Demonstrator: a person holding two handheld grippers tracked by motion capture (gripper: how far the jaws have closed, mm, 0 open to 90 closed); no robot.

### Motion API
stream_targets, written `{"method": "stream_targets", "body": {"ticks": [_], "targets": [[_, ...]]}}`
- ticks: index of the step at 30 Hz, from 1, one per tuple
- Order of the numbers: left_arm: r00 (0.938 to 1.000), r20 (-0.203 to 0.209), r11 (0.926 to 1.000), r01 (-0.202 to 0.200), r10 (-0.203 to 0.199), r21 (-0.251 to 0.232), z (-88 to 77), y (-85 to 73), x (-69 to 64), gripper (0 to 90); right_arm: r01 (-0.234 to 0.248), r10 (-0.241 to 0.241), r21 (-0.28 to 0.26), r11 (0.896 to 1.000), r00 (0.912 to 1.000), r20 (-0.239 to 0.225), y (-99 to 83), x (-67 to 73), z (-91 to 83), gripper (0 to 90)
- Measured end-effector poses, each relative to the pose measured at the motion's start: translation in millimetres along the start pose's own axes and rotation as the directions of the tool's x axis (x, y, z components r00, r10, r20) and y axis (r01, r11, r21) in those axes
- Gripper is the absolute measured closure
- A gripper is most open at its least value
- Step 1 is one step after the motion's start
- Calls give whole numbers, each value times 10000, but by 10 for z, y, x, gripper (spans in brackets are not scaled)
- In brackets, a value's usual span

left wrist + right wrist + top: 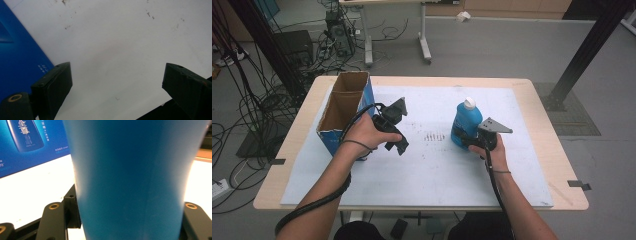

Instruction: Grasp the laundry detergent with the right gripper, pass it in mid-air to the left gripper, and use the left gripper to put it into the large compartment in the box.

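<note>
We see the right gripper clamped on the blue bottle, which stands upright right of centre on the white mat. The left gripper, jaws apart with nothing between them, hovers just beside the open blue box.

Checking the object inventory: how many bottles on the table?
1. The blue plastic bottle with a white cap stands upright right of centre on the white mat, between the right gripper's jaws. The open cardboard box could hide more.
</note>
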State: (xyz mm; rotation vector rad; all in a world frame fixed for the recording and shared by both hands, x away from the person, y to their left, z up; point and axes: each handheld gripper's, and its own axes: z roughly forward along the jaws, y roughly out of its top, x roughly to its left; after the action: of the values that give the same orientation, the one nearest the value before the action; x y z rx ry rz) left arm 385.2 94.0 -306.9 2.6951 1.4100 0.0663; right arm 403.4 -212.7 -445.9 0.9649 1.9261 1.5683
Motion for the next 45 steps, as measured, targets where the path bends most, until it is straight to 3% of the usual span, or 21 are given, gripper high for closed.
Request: {"method": "stream_targets", "body": {"ticks": [45], "targets": [[10000, 0, 10000, 37, -37, -62, 10, 0, -24, 96, 127, -127, -2, 9999, 9999, -35, 2, -9, -1, 417]]}}
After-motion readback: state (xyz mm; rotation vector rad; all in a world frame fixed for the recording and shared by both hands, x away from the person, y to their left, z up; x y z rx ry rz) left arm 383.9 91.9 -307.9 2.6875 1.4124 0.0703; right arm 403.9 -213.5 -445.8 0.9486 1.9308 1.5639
